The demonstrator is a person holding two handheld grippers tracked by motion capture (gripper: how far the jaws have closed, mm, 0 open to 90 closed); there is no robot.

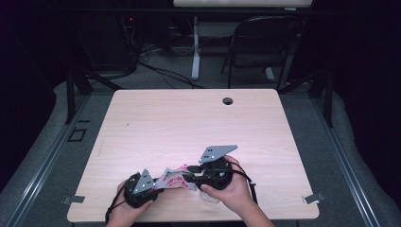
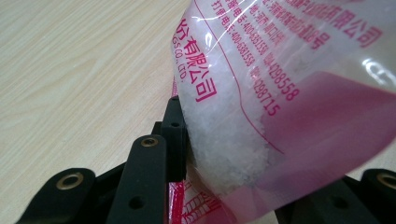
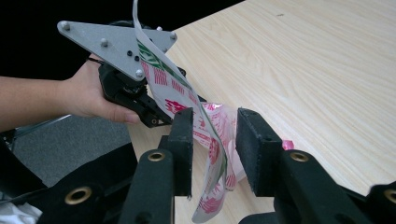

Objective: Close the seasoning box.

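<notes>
2 grippers meet at the near edge of the table (image 1: 142,118) — a plastic bag (image 1: 176,178) with red print hangs between them. The left gripper (image 1: 158,185) pinches the bag tight. The right gripper (image 3: 215,140) has its jaws apart — the bag's edge sits loose between them.

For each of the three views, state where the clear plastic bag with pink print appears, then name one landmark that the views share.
High view: the clear plastic bag with pink print sits near the table's front edge, between the two grippers.
Left gripper view: the bag spreads over the right half, showing white grains inside.
Right gripper view: the bag hangs edge-on between the black jaws.
Shared landmark: the light wooden table.
</notes>
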